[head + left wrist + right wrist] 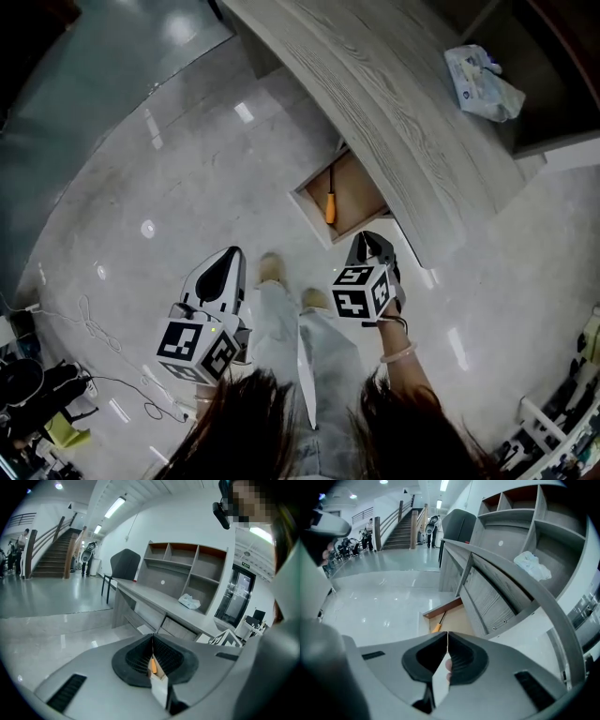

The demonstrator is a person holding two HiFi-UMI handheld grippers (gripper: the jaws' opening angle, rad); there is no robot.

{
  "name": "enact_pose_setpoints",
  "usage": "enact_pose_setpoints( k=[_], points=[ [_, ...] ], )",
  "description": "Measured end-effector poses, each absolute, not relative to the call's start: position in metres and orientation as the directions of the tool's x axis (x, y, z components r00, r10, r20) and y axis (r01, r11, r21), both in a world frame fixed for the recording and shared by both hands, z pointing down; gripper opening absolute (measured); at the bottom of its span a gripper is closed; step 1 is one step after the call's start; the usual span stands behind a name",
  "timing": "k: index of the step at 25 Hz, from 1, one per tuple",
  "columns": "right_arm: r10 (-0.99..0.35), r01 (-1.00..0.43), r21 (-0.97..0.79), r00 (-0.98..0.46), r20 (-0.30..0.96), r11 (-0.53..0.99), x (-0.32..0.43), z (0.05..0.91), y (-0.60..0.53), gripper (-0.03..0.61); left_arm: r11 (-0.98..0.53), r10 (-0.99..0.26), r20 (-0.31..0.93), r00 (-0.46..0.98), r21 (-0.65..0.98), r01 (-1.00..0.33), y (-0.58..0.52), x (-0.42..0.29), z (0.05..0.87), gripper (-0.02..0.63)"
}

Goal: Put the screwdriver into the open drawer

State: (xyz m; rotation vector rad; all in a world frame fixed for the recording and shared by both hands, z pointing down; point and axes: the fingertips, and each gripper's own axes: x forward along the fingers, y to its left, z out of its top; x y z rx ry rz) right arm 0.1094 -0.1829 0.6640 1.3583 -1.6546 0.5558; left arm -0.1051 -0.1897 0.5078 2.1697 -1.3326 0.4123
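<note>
1. The open drawer (361, 187) is seen at the centre of the head view, jutting from under the desk (394, 94) edge. Broad bare floor (141, 169) is spread across the left of the frame.
2. The screwdriver (330, 206) is laid inside the drawer, along its left wall. Its orange handle is set at the lower end and its thin dark shaft is pointed up-frame.
3. The right gripper (368, 239) is held just below the drawer, and the left gripper (228, 258) further to the lower left. Both pairs of jaws are pressed together on nothing.
4. The desk is surfaced in grey wood grain, the drawer bottom is smooth tan, and the floor is glossy pale stone.
</note>
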Motion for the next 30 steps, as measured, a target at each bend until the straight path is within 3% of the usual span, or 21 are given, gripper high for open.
enact_pose_setpoints(
  k=[14, 30],
  points=[
    [-0.603, -0.935, 0.179, -0.044, 0.797, 0.306, 0.102, 0.593, -0.146, 0.026, -0.356, -0.727, 0.506, 0.465, 0.301, -0.885, -0.157, -0.086, 0.444, 0.017],
    [-0.720, -0.974, 0.118, -0.058, 0.692, 0.192, 0.092, 0.477, -0.122, 0.026, -0.436, -0.744, 0.415, 0.524, 0.293, -0.851, -0.133, -0.076, 0.369, 0.017]
  ],
)
